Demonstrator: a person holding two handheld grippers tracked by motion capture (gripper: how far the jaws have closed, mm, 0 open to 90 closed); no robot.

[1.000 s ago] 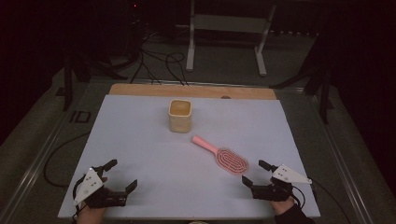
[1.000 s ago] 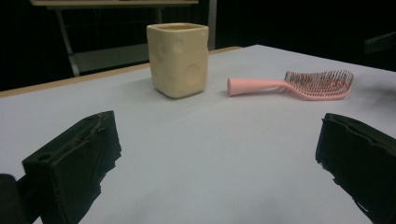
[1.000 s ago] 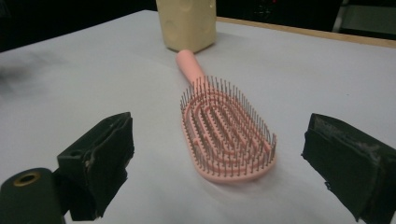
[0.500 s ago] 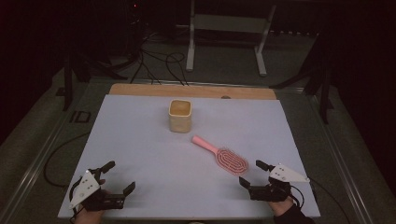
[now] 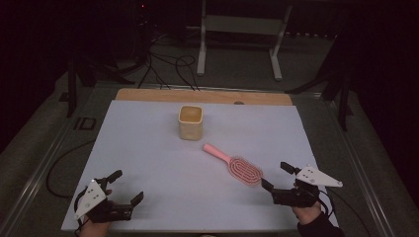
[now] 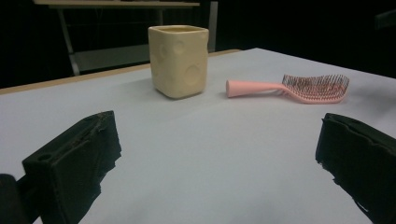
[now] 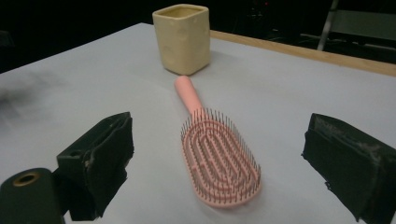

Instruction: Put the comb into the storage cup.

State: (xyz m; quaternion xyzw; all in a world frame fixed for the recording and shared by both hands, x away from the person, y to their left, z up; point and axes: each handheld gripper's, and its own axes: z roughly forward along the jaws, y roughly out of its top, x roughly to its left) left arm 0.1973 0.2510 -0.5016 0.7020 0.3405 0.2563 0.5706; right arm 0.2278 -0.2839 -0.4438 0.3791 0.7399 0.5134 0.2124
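A pink hairbrush (image 5: 234,165) lies bristles up on the white table top (image 5: 148,148), its handle pointing toward a cream square cup (image 5: 190,122) that stands upright behind it. The brush (image 7: 217,151) sits just ahead of my right gripper (image 5: 276,177), between the lines of its wide-open jaws. My left gripper (image 5: 126,186) rests near the front left corner, open and holding nothing. From there the cup (image 6: 179,60) and brush (image 6: 299,87) are well ahead on the table.
A wooden strip (image 5: 202,97) runs along the table's far edge. Beyond it, on the dark floor, stand a metal frame (image 5: 239,34) and loose cables (image 5: 168,64). The table's front edge is close behind both grippers.
Both grippers have drifted slightly back toward the front edge of the table. The cup and the brush have stayed where they were.
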